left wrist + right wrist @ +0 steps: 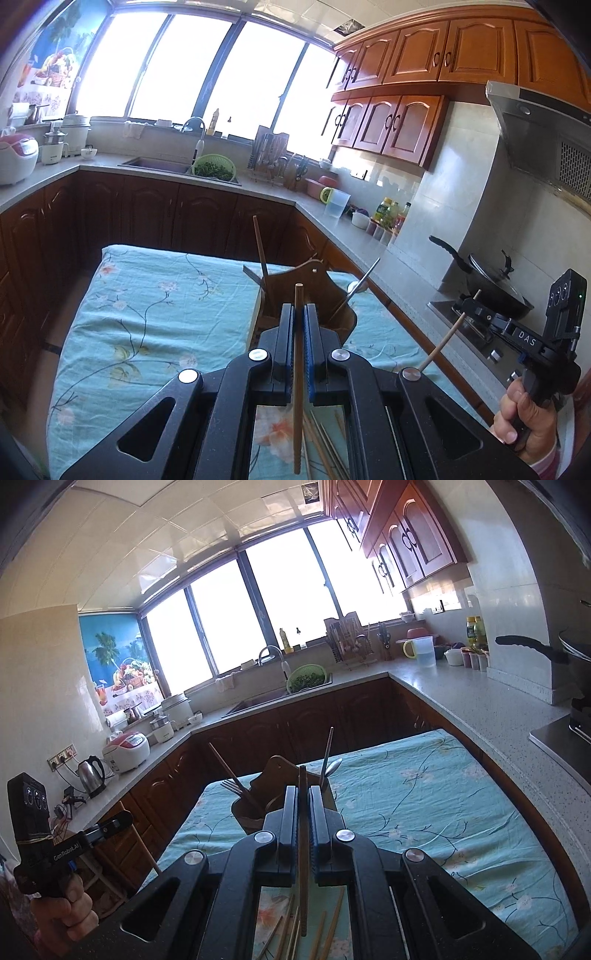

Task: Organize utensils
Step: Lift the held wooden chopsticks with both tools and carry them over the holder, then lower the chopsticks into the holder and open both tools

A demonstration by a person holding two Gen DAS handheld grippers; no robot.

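I am holding both fingers pinching one chopstick each, long axis forward; wooden holder lying straight ahead, near both.

Left claw and right claw clamped tight — both tilted slightly downward

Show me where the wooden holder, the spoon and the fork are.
Holder (275, 771): right wrist view, its raised back panel.
Spoon (355, 286): left wrist view, its bowl.
Fork (229, 785): right wrist view, its tines.
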